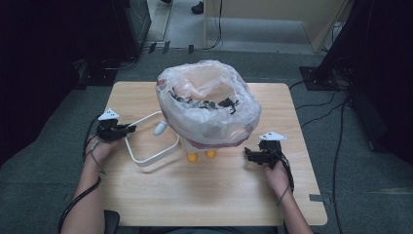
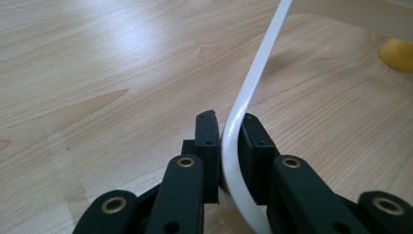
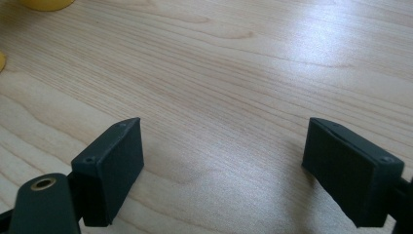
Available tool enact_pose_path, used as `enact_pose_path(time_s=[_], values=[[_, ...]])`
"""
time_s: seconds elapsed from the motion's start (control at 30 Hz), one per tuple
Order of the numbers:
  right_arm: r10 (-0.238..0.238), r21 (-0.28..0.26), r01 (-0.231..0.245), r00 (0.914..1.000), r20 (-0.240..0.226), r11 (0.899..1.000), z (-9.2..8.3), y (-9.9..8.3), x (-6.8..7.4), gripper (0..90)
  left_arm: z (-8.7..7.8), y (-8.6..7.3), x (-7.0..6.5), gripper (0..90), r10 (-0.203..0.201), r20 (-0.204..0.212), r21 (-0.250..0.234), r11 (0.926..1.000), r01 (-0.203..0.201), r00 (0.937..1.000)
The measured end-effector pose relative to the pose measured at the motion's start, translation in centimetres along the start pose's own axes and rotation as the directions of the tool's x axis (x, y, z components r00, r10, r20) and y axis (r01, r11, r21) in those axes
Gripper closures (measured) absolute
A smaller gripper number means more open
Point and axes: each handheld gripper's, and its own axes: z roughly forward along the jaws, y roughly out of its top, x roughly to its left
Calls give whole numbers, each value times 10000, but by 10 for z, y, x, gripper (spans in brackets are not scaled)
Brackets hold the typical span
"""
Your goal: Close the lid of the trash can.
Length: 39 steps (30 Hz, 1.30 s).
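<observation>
On the left side of the bench (image 1: 219, 195) the left gripper (image 1: 127, 129) has its jaws closed on a thin white handle (image 1: 146, 146). In the left gripper view the white handle (image 2: 243, 97) passes between the two black pads, which press on it from both sides; from the jaws it rises up and away toward the far right corner of that view. In the high view the handle makes a wide loop that lies low over the wood, just to the right of these jaws, and it runs on toward the bin.

The bin (image 1: 204, 141) stands in the middle of the bench, to the right of the left jaws and to the left of the right jaws. It is pale, with small yellow feet (image 1: 193, 157) below. A thin, clear plastic bag (image 1: 209, 105) lines it and is folded out over its rim. Inside the bag some dark scraps (image 1: 204, 103) lie along the near wall; what they are I cannot tell.

The right gripper (image 1: 249, 155) is near the right side of the bin, apart from it. Its jaws stand wide open, with nothing between them, and in the right gripper view the open jaws of this gripper (image 3: 224, 170) have bare wood below them. One yellow foot (image 3: 44, 4) is far ahead of its left jaw, at the top edge.
</observation>
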Motion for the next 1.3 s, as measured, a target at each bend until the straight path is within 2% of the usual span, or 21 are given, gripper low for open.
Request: enact_pose_path(time_s=[0.07, 0.13, 0.23, 0.3, 0.5, 0.63, 0.77, 0.9, 1.0, 1.13, 1.3], values=[[16, -5, -16, 10000, 4, 10000, 0, 0, 0, 148, -2, -1, 1, 810, -156, 36, -82, 9998, 156, 9999], [44, -25, -44, 10000, 58, 10000, -1, -1, 0, 148, -1, 1, 3, 810, -237, 39, 126, 9996, 236, 9997], [93, -28, -93, 9999, 127, 10000, -2, -2, 1, 148, 0, 4, 4, 809, 4, -30, 612, 9981, -2, 10000], [95, -27, -94, 9999, 130, 10000, -2, -2, 1, 148, -2, 6, 5, 809, 110, -32, 756, 9971, -108, 9999], [111, -19, -111, 9999, 131, 9999, -2, -2, 1, 148, -7, 14, 12, 809, -45, 103, 504, 9987, 40, 9999], [103, -23, -102, 9998, 141, 9999, -2, -2, 1, 148, -12, 25, 15, 809, 190, 23, 543, 9983, -191, 9998], [106, -21, -106, 9999, 130, 9999, -2, -2, 1, 148, -20, 35, 19, 809, 216, 39, 540, 9983, -218, 9998], [96, -24, -96, 9999, 141, 10000, -2, -2, 1, 148, -27, 41, 22, 809, 55, 23, 520, 9986, -56, 10000], [99, -23, -99, 9999, 141, 9999, -2, -2, 1, 148, -32, 44, 25, 809, -147, -95, 685, 9975, 153, 9998], [97, -24, -97, 9999, 141, 10000, -2, -2, 1, 148, -40, 49, 28, 807, -160, -295, 707, 9973, 180, 9994], [100, -24, -100, 9999, 140, 9999, -2, -2, 1, 148, -51, 56, 31, 807, -287, -259, 601, 9977, 302, 9993]])
